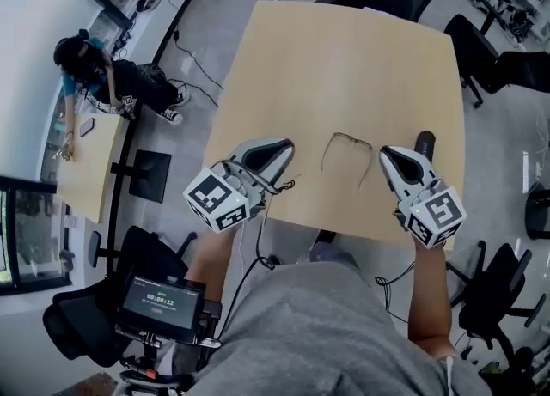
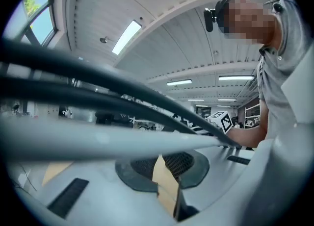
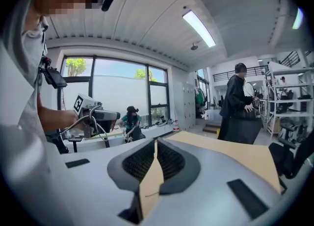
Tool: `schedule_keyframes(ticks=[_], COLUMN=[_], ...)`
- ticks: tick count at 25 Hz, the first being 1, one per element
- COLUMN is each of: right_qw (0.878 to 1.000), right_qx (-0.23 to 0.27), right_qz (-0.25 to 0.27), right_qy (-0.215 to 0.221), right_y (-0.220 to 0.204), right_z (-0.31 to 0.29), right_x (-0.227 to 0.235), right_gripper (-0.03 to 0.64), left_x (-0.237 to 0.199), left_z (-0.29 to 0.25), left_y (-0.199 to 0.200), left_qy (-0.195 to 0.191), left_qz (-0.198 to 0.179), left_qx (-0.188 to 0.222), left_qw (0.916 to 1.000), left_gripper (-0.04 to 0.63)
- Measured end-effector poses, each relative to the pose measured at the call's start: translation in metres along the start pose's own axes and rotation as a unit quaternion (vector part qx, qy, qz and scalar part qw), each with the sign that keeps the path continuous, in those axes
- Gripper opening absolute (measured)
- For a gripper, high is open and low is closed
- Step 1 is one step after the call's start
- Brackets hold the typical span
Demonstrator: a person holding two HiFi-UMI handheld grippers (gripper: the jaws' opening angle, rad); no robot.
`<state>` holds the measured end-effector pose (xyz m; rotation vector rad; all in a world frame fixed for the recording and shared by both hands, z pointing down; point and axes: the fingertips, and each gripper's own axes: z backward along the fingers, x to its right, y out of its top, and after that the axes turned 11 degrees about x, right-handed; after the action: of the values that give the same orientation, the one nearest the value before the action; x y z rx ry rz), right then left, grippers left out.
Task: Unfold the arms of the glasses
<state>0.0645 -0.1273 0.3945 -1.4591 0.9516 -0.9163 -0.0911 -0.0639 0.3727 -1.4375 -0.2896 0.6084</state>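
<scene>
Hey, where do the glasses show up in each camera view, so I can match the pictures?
Head view: glasses lie mid-width on the tan table, in its near half.
Left gripper view: not in it.
Right gripper view: only a thin dark line on the tabletop in the jaw gap; cannot tell if it is them.
Shared landmark: the tan table, in all three views.

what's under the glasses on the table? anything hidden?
Only bare tan table shows beneath the glasses. The thin wire frame covers next to nothing, so no object could sit hidden under it. The space below the tabletop itself is out of sight.
</scene>
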Motion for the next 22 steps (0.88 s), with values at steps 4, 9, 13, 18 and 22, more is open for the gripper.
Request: schedule_keyframes(ticks=[4,9,13,18,22], right_qw=[0.999,0.995,0.993,0.992,0.993], right_qx=[0.047,0.097,0.113,0.121,0.111], right_qz=[0.0,-0.026,-0.003,0.017,0.035], right_qy=[0.006,-0.018,-0.019,-0.021,-0.025], right_y=[0.029,0.05,0.062,0.077,0.083], right_z=[-0.009,0.004,0.02,0.046,0.065], right_x=[-0.055,-0.149,-0.227,-0.308,-0.348], right_gripper=[0.023,0.023,0.023,0.023,0.014], left_x=[0.009,0.04,0.071,0.109,0.137], left_z=[0.059,0.148,0.217,0.285,0.314], left_y=[0.026,0.046,0.06,0.083,0.1], left_qy=[0.01,0.002,-0.008,-0.012,-0.019], left_qz=[-0.029,-0.063,-0.089,-0.103,-0.108], left_qx=[0.028,0.038,0.055,0.074,0.088], left_qw=[0.9991,0.9973,0.9945,0.9918,0.99], left_gripper=[0.026,0.026,0.026,0.026,0.026])
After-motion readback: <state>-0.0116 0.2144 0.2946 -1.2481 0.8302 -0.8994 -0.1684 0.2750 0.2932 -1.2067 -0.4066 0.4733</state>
